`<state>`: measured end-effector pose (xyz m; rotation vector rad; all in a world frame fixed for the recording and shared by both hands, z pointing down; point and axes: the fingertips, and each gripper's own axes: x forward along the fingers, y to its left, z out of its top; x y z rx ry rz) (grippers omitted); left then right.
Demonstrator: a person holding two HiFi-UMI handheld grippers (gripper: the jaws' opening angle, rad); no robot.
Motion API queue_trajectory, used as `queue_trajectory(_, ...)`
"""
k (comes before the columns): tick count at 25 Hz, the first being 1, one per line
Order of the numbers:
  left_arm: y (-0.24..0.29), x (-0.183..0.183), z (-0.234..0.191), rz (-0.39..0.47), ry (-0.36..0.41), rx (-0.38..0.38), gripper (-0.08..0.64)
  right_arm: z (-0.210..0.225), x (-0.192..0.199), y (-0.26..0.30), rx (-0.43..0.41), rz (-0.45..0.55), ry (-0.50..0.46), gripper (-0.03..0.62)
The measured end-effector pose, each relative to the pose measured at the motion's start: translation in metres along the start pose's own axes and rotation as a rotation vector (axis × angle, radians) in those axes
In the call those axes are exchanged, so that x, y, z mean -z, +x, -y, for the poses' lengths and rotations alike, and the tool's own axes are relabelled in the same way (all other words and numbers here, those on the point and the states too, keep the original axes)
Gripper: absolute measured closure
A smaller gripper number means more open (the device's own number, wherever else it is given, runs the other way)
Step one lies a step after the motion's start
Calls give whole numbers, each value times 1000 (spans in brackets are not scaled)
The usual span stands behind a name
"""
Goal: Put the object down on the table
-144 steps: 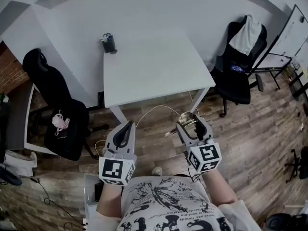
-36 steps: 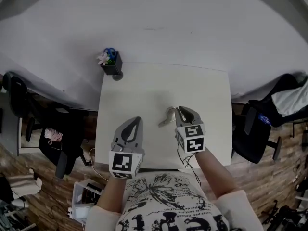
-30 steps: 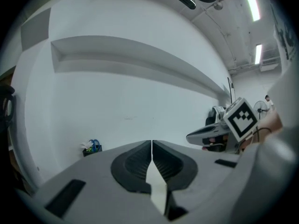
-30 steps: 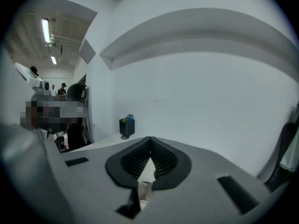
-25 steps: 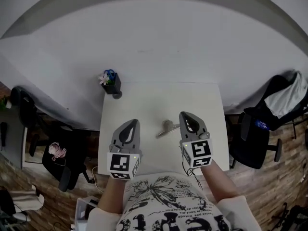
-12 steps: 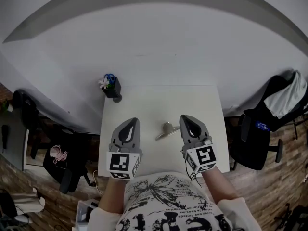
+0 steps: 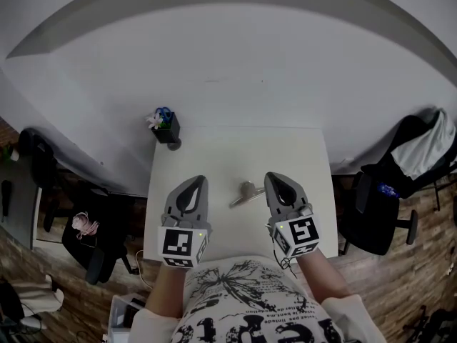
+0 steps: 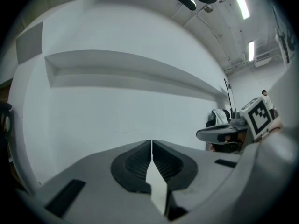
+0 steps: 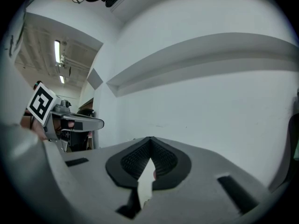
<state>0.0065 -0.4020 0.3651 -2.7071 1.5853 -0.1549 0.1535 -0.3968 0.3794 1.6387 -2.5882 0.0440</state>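
Observation:
A small grey metal object (image 7: 246, 191) lies on the white table (image 7: 214, 152), between my two grippers and touching neither. My left gripper (image 7: 193, 182) hovers over the table's near left part, jaws shut and empty. My right gripper (image 7: 275, 179) is just right of the object, also shut with nothing in it. The left gripper view shows its jaws (image 8: 152, 143) closed tip to tip against the white wall, with the right gripper (image 8: 224, 132) off to the side. The right gripper view shows its jaws (image 9: 150, 140) closed, and the left gripper (image 9: 77, 122) at the left.
A black pen holder (image 7: 167, 128) with a flower stands at the table's far left corner. A black office chair (image 7: 43, 174) is left of the table. Another chair (image 7: 400, 174) with a white garment over it stands to the right. A white wall (image 7: 235, 56) lies behind.
The right gripper carried the object to the table, let it go and drew back a little toward me. The object now lies free. The left gripper has barely moved.

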Motion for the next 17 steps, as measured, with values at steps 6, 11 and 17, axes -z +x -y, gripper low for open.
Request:
queue_trajectory(6,-3,-1,3,-1,-5,-3,548,-1,4,-2,-1,-2,3,601)
queue_trajectory(11,-8,0,4,-4,-12,-5,548,-3,7,-6,3,-7,3,601)
queue_trajectory(17,-10,1,5,-4,-12,2,548,-6,7,-6,5,-9,3,601)
